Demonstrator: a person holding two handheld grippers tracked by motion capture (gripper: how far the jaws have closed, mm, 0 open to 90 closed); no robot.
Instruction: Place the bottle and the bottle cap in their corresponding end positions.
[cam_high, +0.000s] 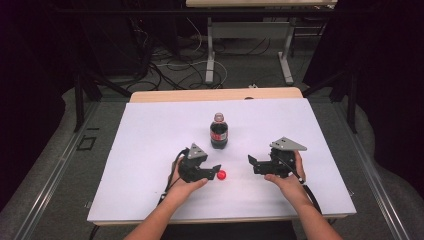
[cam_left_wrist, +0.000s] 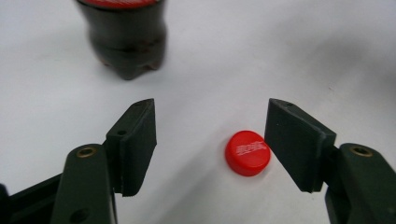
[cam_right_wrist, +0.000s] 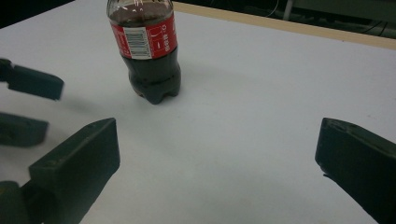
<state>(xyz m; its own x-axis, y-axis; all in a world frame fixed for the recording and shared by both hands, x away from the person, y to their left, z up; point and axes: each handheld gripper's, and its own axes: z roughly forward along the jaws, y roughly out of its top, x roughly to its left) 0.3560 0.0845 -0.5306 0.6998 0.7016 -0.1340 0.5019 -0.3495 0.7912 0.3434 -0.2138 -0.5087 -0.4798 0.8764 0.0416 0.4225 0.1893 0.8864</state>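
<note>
White table (cam_high: 150, 150), cola bottle (cam_high: 219, 131) upright at 12 o'clock of both grippers – its barcode label legible in the right gripper view, left gripper (cam_high: 218, 170) level, jaws parted, red cap (cam_left_wrist: 247, 152) loose between them – beside one pad, right gripper (cam_high: 251, 162) released, empty, pointing toward 9 o'clock.

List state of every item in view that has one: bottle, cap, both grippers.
cola bottle: upright on the white sheet, cap off, dark drink inside.
red cap: lying flat on the sheet, printed top up, between the left gripper's jaws, not clamped.
left gripper: open, holding nothing.
right gripper: open wide, empty.
</note>
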